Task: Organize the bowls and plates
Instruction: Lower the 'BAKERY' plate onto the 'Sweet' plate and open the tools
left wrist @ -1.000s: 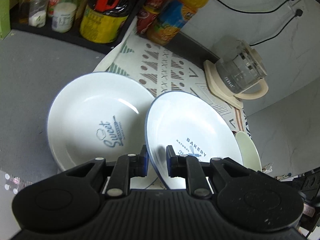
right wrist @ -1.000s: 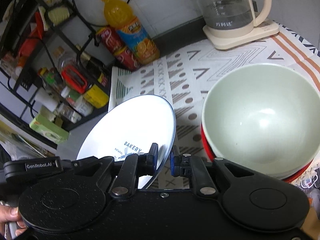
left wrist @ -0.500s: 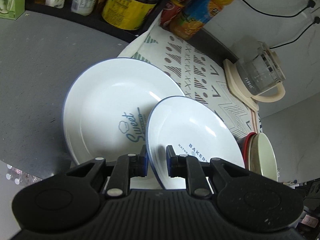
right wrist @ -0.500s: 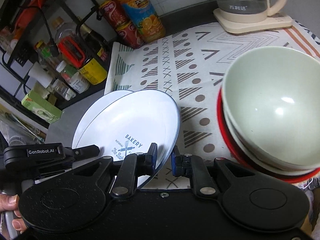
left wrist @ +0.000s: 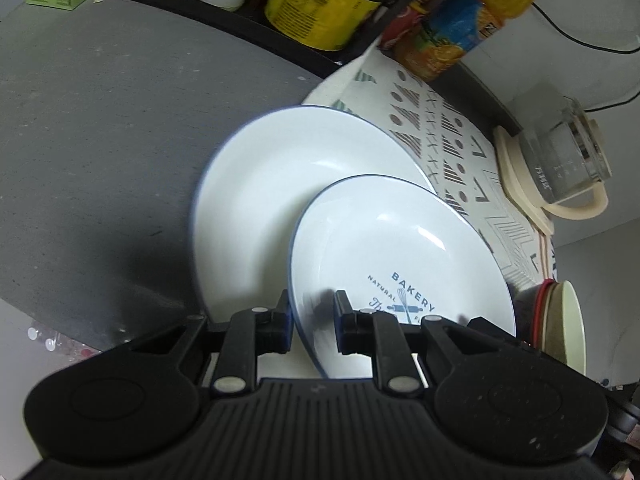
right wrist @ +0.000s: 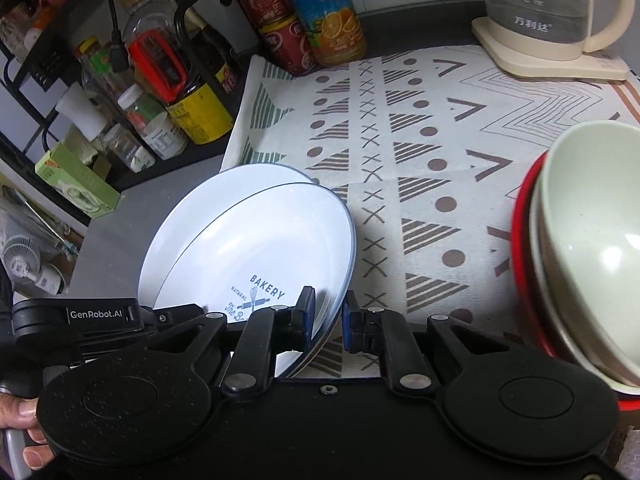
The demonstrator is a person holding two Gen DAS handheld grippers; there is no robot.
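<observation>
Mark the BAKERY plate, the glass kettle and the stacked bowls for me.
BAKERY plate (right wrist: 256, 248): right wrist view, bare white centre.
Glass kettle (right wrist: 552, 8): right wrist view, clear body.
Stacked bowls (right wrist: 592, 216): right wrist view, top bowl's inside.

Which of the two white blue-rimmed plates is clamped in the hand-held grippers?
The smaller white blue-rimmed plate printed BAKERY; both grippers grip its rim. The larger plate lies behind it, ungripped.

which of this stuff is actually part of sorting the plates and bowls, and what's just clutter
Part of the job:
- BAKERY plate
- larger plate
- stacked bowls

Just lying about:
- kettle
- juice bottle
- red cans
- patterned cloth
</observation>
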